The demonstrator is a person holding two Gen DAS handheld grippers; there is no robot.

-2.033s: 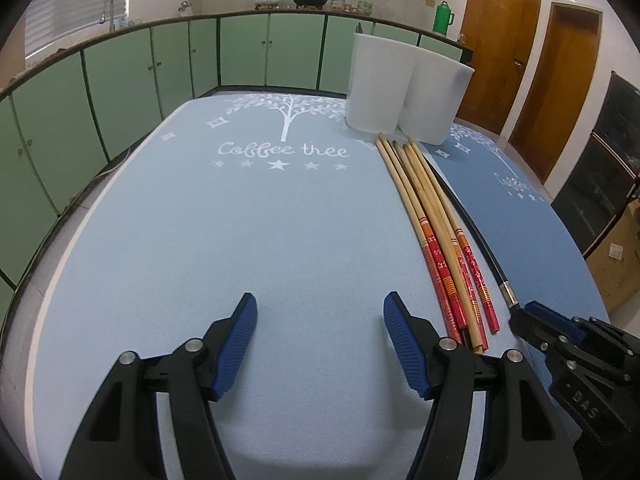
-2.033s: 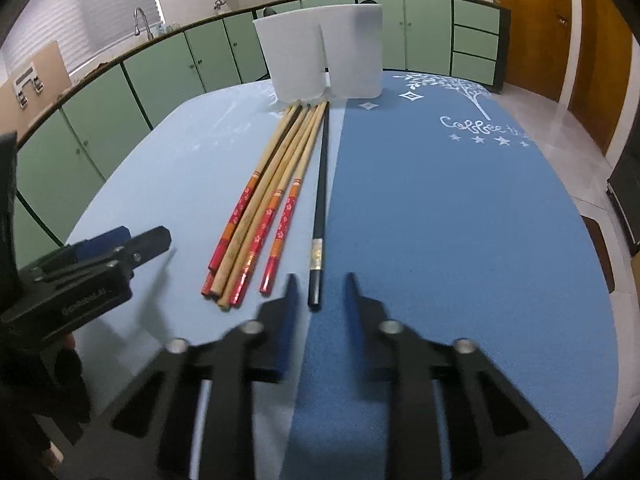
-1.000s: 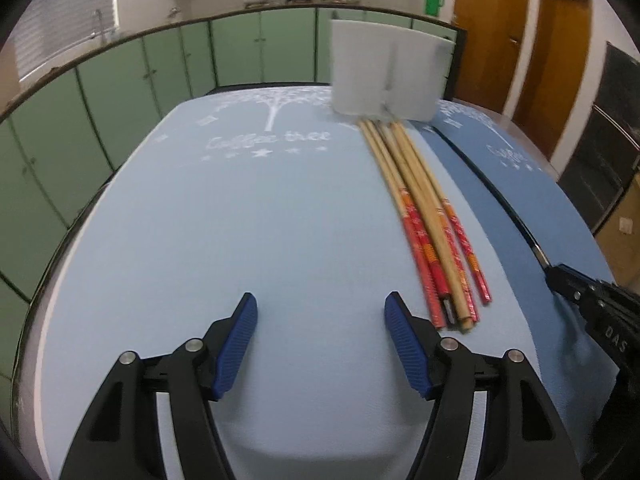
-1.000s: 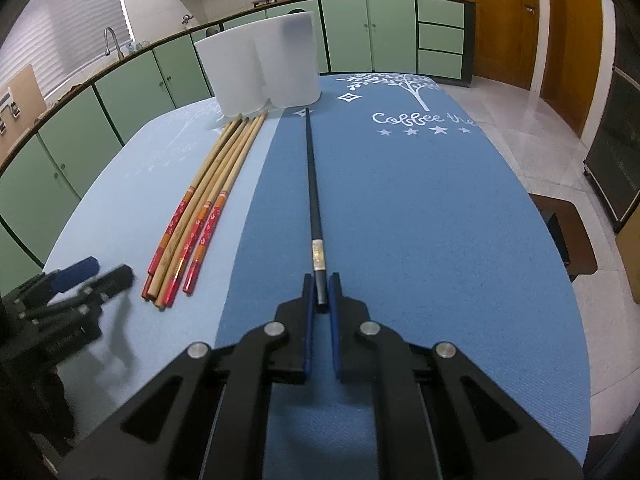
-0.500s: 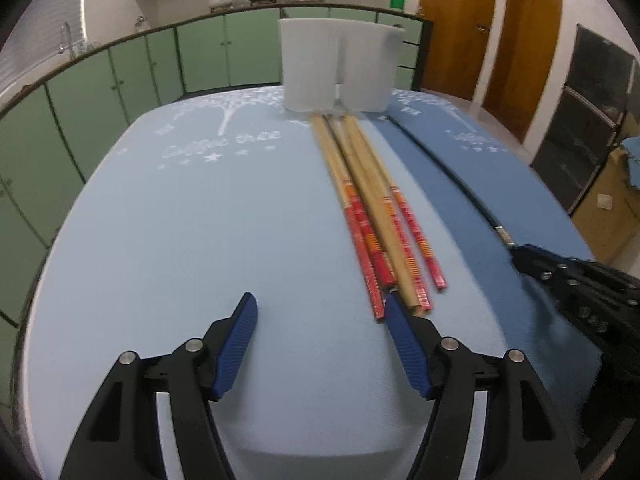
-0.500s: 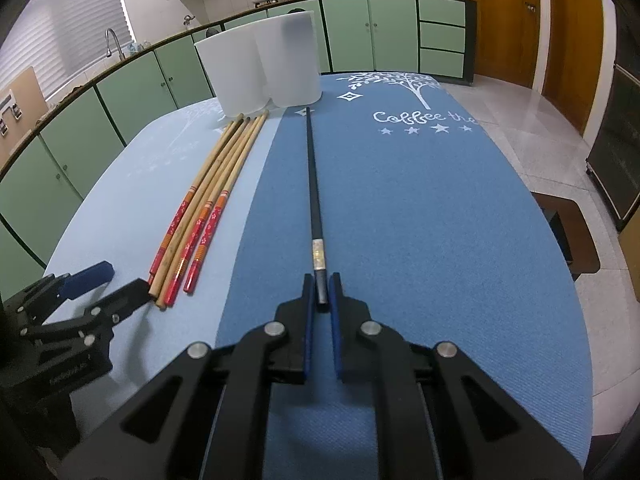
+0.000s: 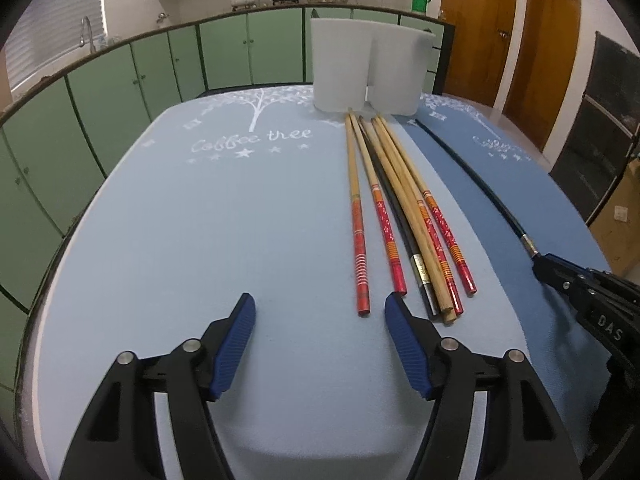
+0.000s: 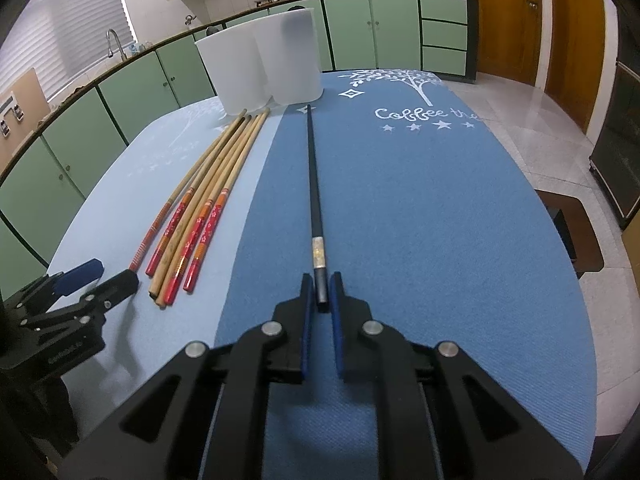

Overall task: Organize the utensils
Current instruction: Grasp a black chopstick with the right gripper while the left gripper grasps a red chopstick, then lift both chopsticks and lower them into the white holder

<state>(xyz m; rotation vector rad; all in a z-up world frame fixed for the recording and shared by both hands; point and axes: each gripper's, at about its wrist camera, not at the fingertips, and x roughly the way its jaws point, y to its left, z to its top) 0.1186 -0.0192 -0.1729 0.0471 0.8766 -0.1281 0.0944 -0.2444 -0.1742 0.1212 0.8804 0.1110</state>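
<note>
My right gripper (image 8: 320,294) is shut on the near end of a long black chopstick (image 8: 312,184), which lies on the dark blue mat (image 8: 420,220) and points at the two white cups (image 8: 294,60). Several wooden chopsticks with red ends (image 7: 400,216) lie bundled on the light blue mat (image 7: 200,220), with a second black chopstick (image 7: 404,232) among them. My left gripper (image 7: 320,308) stands open just short of their near ends, its right finger (image 7: 400,328) beside the leftmost red tips, nothing between the pads. The right gripper (image 7: 560,276) shows at the right edge.
The two white cups (image 7: 340,64) stand side by side at the far end of the table. Green cabinets (image 7: 120,92) curve round the left and back. Wooden doors (image 7: 552,48) are at the right. The table edge (image 8: 560,240) drops to the floor on the right.
The right gripper closed on the black chopstick's end and has held still since. The left wrist view has swung, and the chopstick bundle now lies closer to its right finger.
</note>
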